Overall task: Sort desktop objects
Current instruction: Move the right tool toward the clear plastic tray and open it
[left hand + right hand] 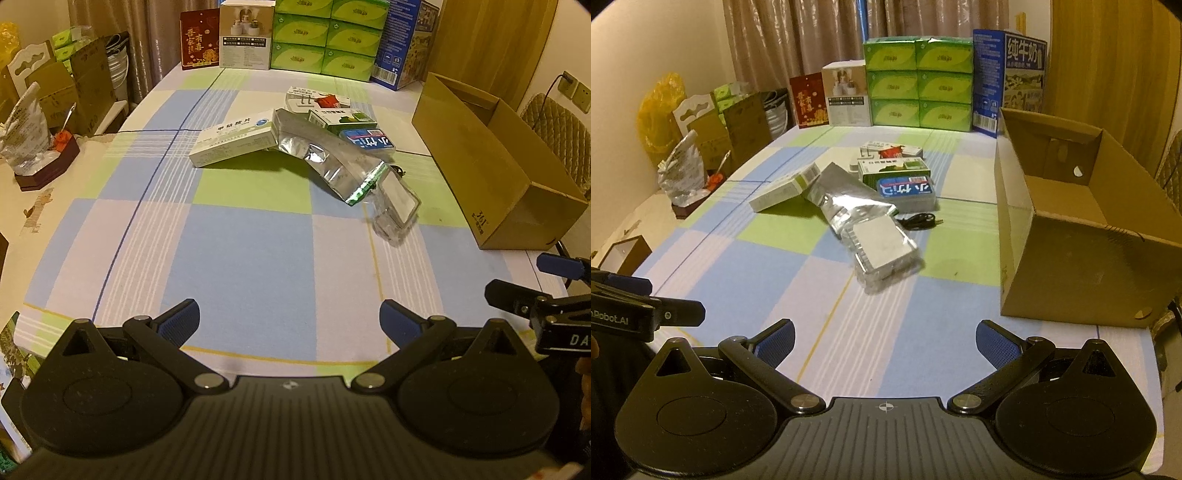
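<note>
6 green tissue packs (918, 84), blue milk carton (1008, 79), red card (808, 100) along table's far edge.

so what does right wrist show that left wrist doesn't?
Right wrist only: the black cable beside the foil pouch, the inside of the cardboard box, which looks empty, and the small open box at the table's left edge.

Left wrist only: the wall socket and the quilted chair back behind the box.

Both: the pile of medicine boxes, the foil pouch, the clear pack, the green tissue stack, and both grippers open and empty, left gripper and right gripper, each catching the other's edge.
</note>
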